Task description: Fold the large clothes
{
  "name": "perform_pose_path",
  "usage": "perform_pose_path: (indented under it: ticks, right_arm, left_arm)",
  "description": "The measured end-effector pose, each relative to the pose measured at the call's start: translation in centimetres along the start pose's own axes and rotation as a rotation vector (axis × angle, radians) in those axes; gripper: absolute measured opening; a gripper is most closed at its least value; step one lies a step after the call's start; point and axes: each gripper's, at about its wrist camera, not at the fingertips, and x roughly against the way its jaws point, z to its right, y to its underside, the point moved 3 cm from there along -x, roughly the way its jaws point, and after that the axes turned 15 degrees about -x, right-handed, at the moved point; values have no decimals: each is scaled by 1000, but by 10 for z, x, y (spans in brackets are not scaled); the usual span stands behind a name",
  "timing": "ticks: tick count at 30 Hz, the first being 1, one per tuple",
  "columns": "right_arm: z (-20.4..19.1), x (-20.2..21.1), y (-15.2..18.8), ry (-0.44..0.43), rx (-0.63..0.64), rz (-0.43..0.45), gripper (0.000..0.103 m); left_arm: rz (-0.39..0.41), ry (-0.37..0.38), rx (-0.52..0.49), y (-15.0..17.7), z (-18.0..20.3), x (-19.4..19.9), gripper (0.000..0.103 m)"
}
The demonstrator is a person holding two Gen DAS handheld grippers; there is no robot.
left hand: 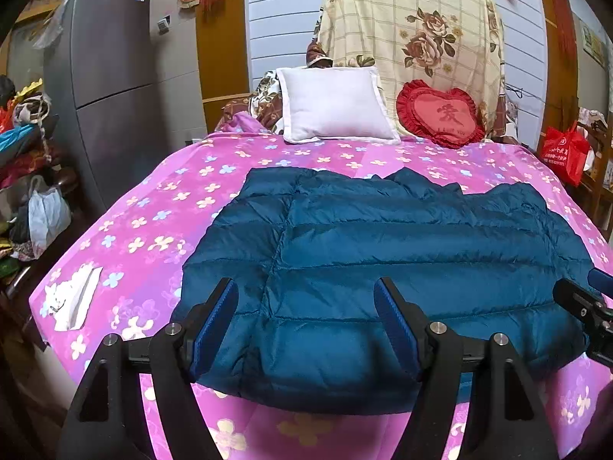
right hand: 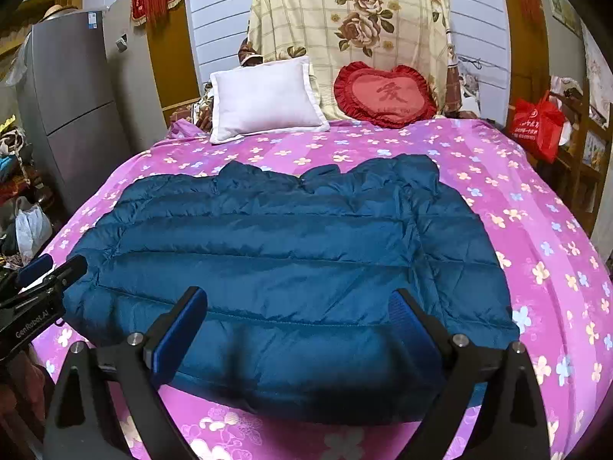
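A teal quilted down jacket (left hand: 383, 253) lies spread flat on the pink flowered bedspread (left hand: 153, 207), its hem toward me and its collar toward the pillows. My left gripper (left hand: 304, 299) hangs open over the left part of the near hem, blue pads wide apart and nothing pinched. Over the right part of the jacket (right hand: 287, 245), my right gripper (right hand: 299, 303) is open as well. Each gripper shows in the other's view: the right gripper (left hand: 586, 306) at the jacket's right edge, the left gripper (right hand: 46, 272) at its left edge.
A white pillow (left hand: 333, 103) and a red heart cushion (left hand: 440, 113) lean at the head of the bed under a hung floral sheet (left hand: 413, 27). A white tissue pack (left hand: 72, 299) lies on the bed's left corner. A grey fridge (left hand: 122, 76) and piled clutter stand left; a red bag (left hand: 565, 153) hangs right.
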Motion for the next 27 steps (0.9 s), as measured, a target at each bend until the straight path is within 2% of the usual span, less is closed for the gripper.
perform_pose_path:
  ticks: [7, 15, 27]
  right_arm:
    - [-6, 9, 3, 7, 29, 30, 99]
    - [-12, 12, 4, 21, 67, 26, 99]
    - [-7, 5, 5, 32, 55, 28, 99]
  left_arm:
    - [-3, 2, -3, 1, 2, 0, 56]
    - [-19, 18, 13, 0, 5, -2, 56]
    - [-25, 11, 5, -1, 8, -8, 56]
